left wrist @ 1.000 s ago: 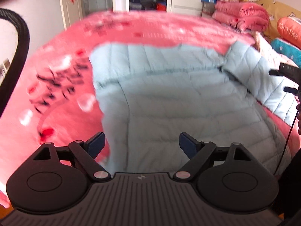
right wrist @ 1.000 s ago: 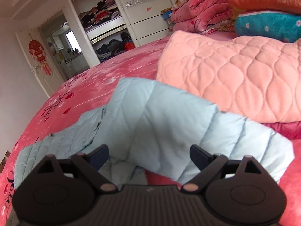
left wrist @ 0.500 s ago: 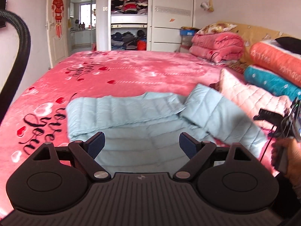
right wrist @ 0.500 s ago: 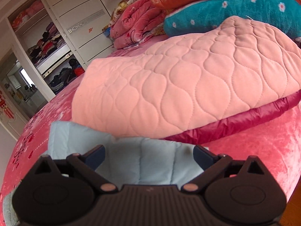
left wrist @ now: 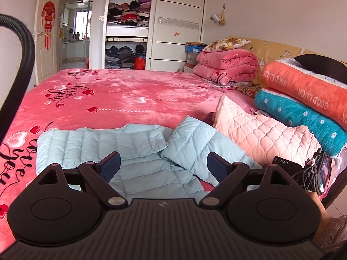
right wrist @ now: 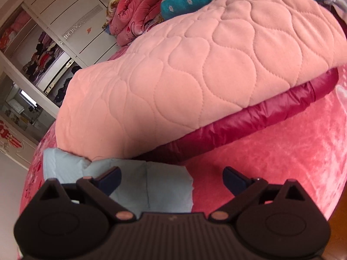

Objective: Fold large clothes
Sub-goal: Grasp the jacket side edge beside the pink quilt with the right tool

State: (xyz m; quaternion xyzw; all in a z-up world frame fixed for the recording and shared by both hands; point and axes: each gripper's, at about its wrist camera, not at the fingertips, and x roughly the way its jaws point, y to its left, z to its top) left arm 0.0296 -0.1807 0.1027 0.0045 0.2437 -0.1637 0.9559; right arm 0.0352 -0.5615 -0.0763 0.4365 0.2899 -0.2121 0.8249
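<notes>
Just jacket sleeve (right wrist: 138, 186) under right gripper (right wrist: 171, 178)

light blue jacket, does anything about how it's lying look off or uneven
Yes. The light blue jacket is unevenly folded: one sleeve lies across the chest, while the other sleeve angles outward, its cuff beside the pink quilted pad. Both tongs are open and hold nothing.

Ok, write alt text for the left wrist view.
A light blue puffer jacket lies on a pink bedspread beyond the open left gripper, one sleeve angled toward a pink quilted pad. Folded blankets are stacked at right.
</notes>
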